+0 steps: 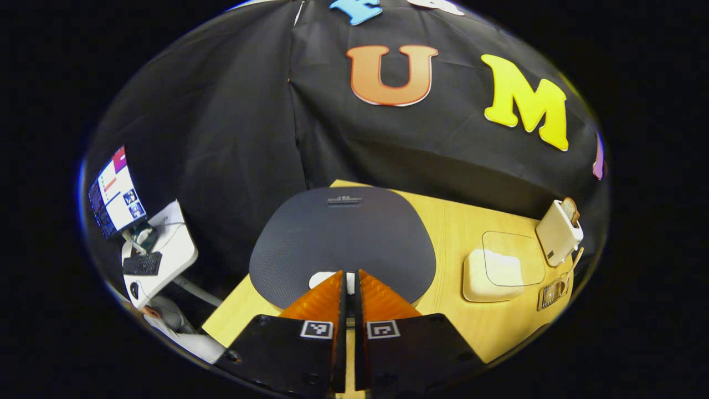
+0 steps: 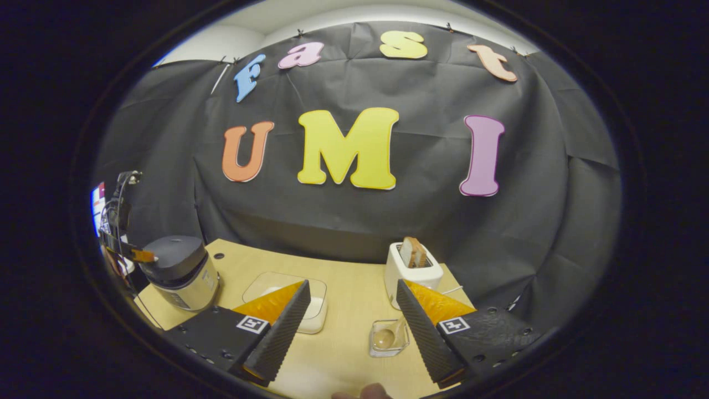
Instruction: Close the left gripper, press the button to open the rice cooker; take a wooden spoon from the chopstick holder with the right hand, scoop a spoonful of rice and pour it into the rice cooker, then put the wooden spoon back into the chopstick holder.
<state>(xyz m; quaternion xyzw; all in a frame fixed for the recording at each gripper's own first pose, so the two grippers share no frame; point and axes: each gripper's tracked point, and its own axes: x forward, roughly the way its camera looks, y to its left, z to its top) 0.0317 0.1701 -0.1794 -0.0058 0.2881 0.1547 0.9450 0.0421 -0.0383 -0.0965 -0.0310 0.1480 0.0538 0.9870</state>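
Left gripper closed, empty, poised over rice cooker lid. Right gripper spread wide above wooden table, near chopstick holder.

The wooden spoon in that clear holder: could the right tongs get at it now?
Probably yes. The right tongs stand open, and the clear holder with the wooden spoon sits on the table between them, nothing in front.
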